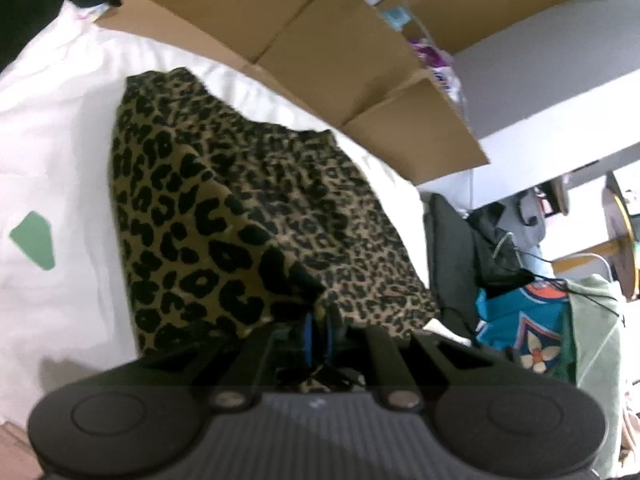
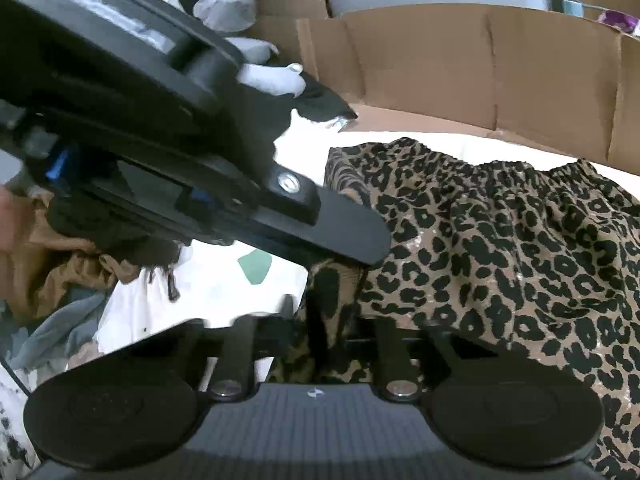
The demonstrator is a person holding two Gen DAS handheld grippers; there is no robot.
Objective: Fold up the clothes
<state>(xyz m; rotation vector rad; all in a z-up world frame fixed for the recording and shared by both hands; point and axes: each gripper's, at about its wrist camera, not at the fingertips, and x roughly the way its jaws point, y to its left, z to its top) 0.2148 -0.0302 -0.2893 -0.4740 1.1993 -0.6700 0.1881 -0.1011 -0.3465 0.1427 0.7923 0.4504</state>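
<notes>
Four fingers (image 1: 308, 334), one leopard-print skirt (image 1: 256, 216)

The garment (image 1: 248, 216) is tan with black leopard spots. It lies on a white sheet (image 1: 52, 152) carrying a green patch (image 1: 34, 240) at nine o'clock. Plain brown cardboard boxes (image 1: 320, 52) run across twelve o'clock. At four o'clock sits a teal cloth (image 1: 516, 324) with an orange-and-white flower motif. The gripper (image 1: 318, 336) is black with blue pads.

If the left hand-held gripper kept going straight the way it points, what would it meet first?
The leopard-print garment it already grips, bunched directly ahead; beyond it, probably the cardboard box, though depth is unclear.
</notes>
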